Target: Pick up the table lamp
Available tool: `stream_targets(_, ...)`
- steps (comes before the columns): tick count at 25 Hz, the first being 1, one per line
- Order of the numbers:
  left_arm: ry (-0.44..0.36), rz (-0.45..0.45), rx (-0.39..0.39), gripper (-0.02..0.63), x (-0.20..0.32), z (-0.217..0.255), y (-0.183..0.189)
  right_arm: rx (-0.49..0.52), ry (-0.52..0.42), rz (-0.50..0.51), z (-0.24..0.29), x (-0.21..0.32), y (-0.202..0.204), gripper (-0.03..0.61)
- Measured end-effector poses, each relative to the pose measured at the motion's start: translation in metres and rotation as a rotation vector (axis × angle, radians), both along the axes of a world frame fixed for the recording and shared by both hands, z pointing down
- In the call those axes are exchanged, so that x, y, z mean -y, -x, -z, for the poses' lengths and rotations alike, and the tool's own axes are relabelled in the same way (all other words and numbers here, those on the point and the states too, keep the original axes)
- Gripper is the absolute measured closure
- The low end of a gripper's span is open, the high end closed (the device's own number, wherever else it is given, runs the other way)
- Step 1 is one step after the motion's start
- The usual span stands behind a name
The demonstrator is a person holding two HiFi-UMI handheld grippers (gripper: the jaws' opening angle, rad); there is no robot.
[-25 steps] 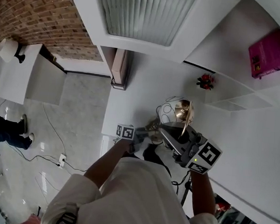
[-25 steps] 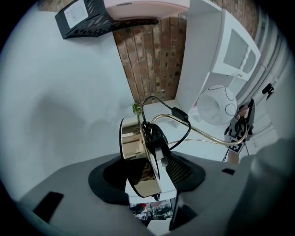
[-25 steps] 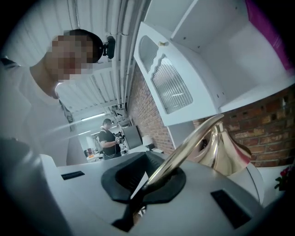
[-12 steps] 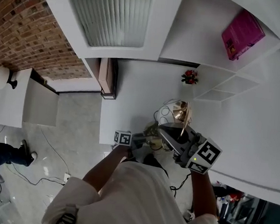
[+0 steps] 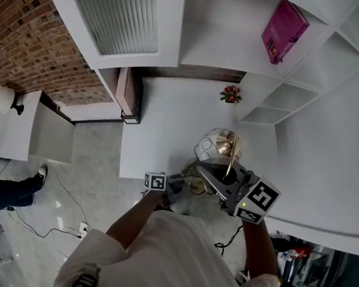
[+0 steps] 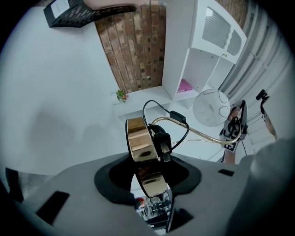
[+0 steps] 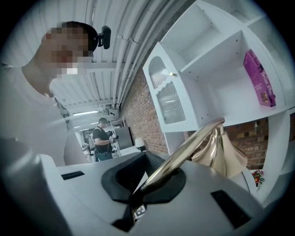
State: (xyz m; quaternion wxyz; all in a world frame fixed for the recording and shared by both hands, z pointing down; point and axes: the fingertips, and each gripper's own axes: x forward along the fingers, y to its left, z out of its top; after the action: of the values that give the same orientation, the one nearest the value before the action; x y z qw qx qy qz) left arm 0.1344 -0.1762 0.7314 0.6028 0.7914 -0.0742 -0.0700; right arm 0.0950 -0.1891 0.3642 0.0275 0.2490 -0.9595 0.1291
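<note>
My left gripper (image 6: 150, 183) has its jaws partway in and closing on the lamp's gold base (image 6: 140, 144). The disc stands on edge in the gap and fills it from pad to pad. My right gripper (image 7: 152, 183) is clamped almost fully together on the thin gold stem (image 7: 184, 152), which runs up out of the jaws to a gold cone (image 7: 222, 156).

From the head view the lamp (image 5: 220, 146) sits between both grippers, over the near edge of the white table (image 5: 159, 128), just in front of my chest. There the left gripper (image 5: 183, 184) and the right gripper (image 5: 209, 171) crowd the lamp, and I cannot read either grip.

Only the left gripper view shows the black cord (image 6: 156, 106) looping off the base, and the round shade (image 6: 209, 107) at the stem's far end. Only the right gripper view shows a person (image 7: 102, 138) standing far back in the room. The pink book (image 5: 283, 29) on the shelves shows in both the head view and the right gripper view.
</note>
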Motion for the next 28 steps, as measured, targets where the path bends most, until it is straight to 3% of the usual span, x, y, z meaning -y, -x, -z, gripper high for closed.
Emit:
stream_targets(14,-0.039,0.105,0.031,0.436,-0.089,0.008,-0.027,-0.003,-0.039,0.071,0.007,-0.11,-0.04,0.568)
stream_targets(28,-0.044,0.146,0.024,0.44,-0.142,0.029,-0.008,0.001,-0.056,0.078,0.028,-0.17,-0.028,0.566)
